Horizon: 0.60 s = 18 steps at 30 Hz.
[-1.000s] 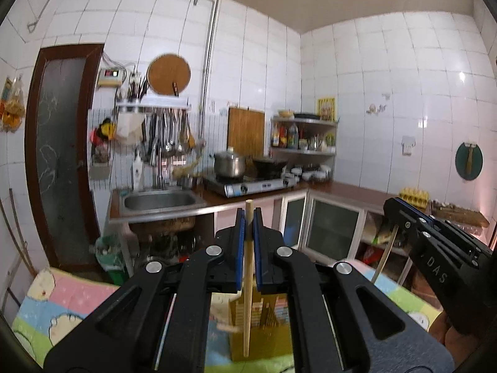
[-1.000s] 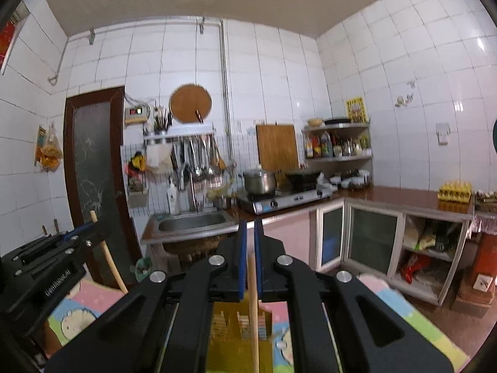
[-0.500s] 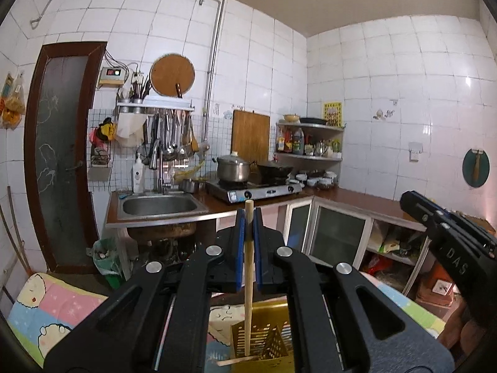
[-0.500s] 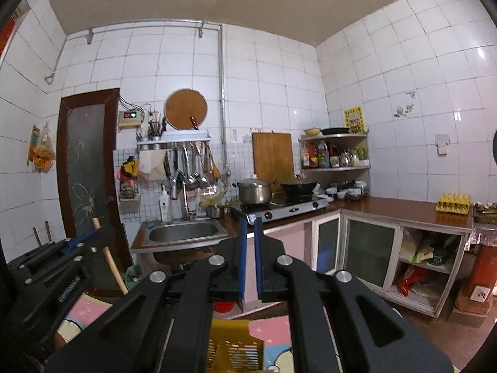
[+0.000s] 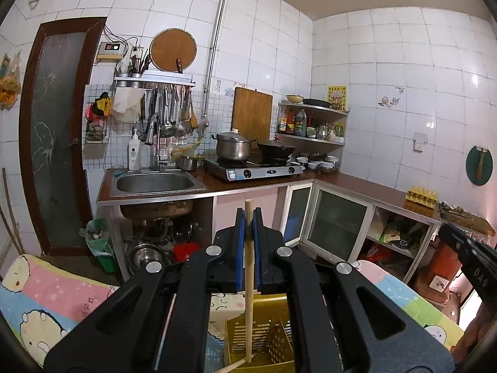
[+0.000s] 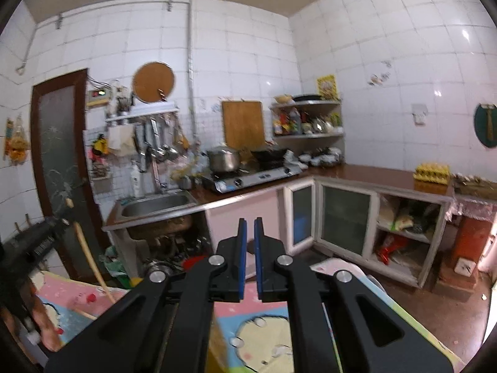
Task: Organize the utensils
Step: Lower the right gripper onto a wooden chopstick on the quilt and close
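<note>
My left gripper (image 5: 248, 217) is shut on a wooden chopstick (image 5: 248, 295) that hangs down with its lower end inside a yellow slotted utensil holder (image 5: 264, 342) on the cartoon-print table cover. Another wooden stick (image 5: 231, 366) lies at the holder's front. My right gripper (image 6: 250, 227) has its jaws nearly closed with a thin gap and nothing between them. In the right wrist view the left gripper (image 6: 46, 236) shows at the left edge with its chopstick (image 6: 90, 258). The right gripper's body (image 5: 469, 255) shows at the right edge of the left wrist view.
A table with a colourful cartoon cover (image 5: 40, 304) lies below both grippers. Beyond it are a steel sink (image 5: 155, 183), a gas stove with a pot (image 5: 233, 149), glass-door cabinets (image 5: 335, 220) and an egg tray (image 5: 422, 192) on the counter.
The right gripper let go of its chopstick and rose and swung right, away from the holder. The left gripper keeps its chopstick, now lowered into the yellow holder.
</note>
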Tool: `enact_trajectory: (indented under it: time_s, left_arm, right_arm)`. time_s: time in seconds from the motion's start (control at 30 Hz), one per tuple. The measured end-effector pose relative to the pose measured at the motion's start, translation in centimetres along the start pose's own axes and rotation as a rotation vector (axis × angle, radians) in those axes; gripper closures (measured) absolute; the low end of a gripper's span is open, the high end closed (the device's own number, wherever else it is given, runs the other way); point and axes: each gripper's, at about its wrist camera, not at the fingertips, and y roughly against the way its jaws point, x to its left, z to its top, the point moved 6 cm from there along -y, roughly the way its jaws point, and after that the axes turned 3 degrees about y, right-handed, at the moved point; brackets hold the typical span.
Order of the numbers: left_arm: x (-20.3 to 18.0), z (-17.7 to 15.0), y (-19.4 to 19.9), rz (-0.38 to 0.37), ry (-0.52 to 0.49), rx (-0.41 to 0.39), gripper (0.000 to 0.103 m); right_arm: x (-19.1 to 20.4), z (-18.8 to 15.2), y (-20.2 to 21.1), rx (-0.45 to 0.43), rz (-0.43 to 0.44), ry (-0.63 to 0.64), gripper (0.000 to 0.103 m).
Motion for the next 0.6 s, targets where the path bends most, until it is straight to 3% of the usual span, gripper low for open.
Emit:
enact_trajectory:
  time_s: [0.17,0.37,0.43,0.47,0.6]
  left_arm:
    - [0.1,0.6,0.6,-0.005,-0.004,-0.022,0.099]
    - [0.2,-0.7,-0.7,0.004,-0.013,0.01,0.099]
    - [0.6,-1.2,-1.4,0.006,-0.012,0.024,0.099]
    - [0.7,-1.4,-1.7,0.005,-0.011,0.031,0.099]
    - [1.5,-2.2,-3.0,0.009,0.002,0.056,0.099]
  right_arm:
    - [-4.2,-4.2,-3.5,0.15,-0.073,-0.059,0.097]
    - [-6.6,-12.8,-9.3,0.415,-0.137,-0.097,0.095]
    - [-7.2,-15.0,-10.9,0.467,-0.17,-0.101,0.074]
    - [-7.4,-15.6,-11.3,0.477,-0.174,-0.106,0.058]
    - [-7.9,-17.8,-13.8,0.554,-0.221,-0.1,0.059]
